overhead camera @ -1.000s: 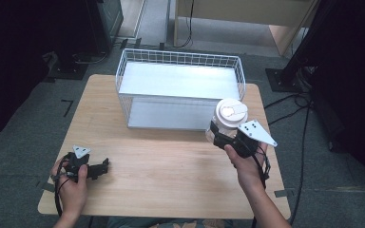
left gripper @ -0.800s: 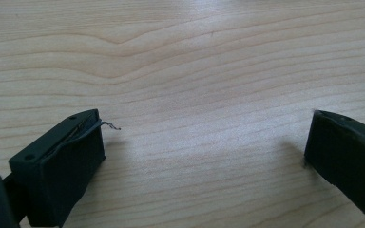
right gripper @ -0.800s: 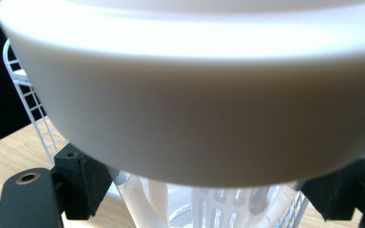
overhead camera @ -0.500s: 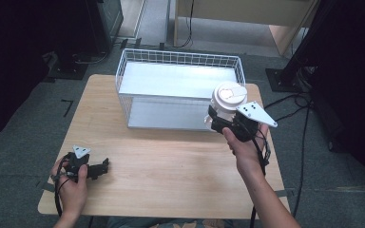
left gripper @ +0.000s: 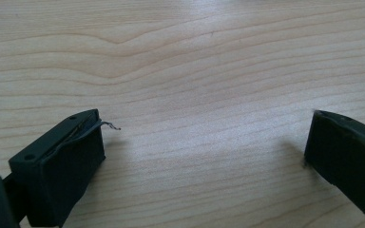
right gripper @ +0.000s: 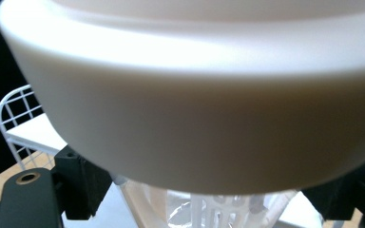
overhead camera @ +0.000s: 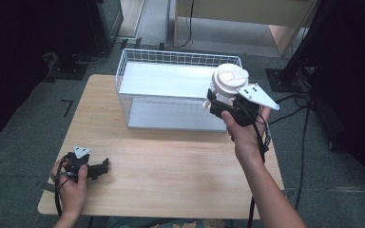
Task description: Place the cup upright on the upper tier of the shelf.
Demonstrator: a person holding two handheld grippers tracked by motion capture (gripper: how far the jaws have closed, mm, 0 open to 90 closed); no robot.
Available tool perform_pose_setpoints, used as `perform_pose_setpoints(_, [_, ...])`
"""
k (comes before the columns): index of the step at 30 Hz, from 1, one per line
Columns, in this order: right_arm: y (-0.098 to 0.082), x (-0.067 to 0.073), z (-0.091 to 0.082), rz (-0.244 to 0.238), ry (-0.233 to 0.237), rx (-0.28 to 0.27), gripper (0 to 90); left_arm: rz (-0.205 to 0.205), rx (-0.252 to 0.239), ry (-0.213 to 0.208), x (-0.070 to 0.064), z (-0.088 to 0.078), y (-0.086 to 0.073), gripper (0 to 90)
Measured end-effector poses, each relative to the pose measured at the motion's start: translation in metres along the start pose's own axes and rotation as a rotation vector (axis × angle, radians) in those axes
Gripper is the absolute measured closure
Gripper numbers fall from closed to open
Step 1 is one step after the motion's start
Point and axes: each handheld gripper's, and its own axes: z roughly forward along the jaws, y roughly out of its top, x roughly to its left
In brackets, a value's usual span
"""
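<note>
The right hand-held gripper [overhead camera: 217, 102] is clamped on a white lidded cup [overhead camera: 228, 81], held in the air over the wire basket's [overhead camera: 138, 59] right end; the left hand-held gripper [overhead camera: 105, 166], jaws apart, rests near the worktop's [overhead camera: 171, 161] front left corner

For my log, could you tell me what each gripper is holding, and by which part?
The right gripper holds a lidded white cup by its body, below the lid. The left gripper holds nothing; its jaws are open.
</note>
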Motion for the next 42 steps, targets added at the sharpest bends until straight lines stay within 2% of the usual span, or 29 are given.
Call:
perform_pose_setpoints(4, [0.006,-0.003,0.010,0.007,-0.013,-0.014,16.2,0.000,0.000,0.000,0.000,0.000,0.000,0.0])
perform_pose_setpoints(11, [0.016,-0.006,0.032,0.012,-0.033,-0.008,16.2,0.000,0.000,0.000,0.000,0.000,0.000,0.0])
perform_pose_setpoints(20, [0.019,-0.012,0.060,0.003,-0.082,0.009,16.2,-0.001,-0.001,0.000,0.000,0.000,0.000,0.0])
perform_pose_setpoints(24, [0.019,-0.016,0.067,-0.002,-0.098,0.014,16.3,-0.001,-0.001,0.000,0.000,0.000,0.000,0.0])
perform_pose_setpoints(34, [0.018,-0.022,0.083,0.016,-0.100,-0.004,16.3,-0.001,-0.001,0.000,0.000,0.000,0.000,0.0])
perform_pose_setpoints(37, [0.017,-0.023,0.091,0.007,-0.109,0.001,16.4,-0.001,-0.002,0.000,0.000,0.000,0.000,0.0])
perform_pose_setpoints(42, [0.017,-0.026,0.093,0.014,-0.103,-0.007,16.4,-0.001,-0.002,0.000,0.000,0.000,0.000,0.0])
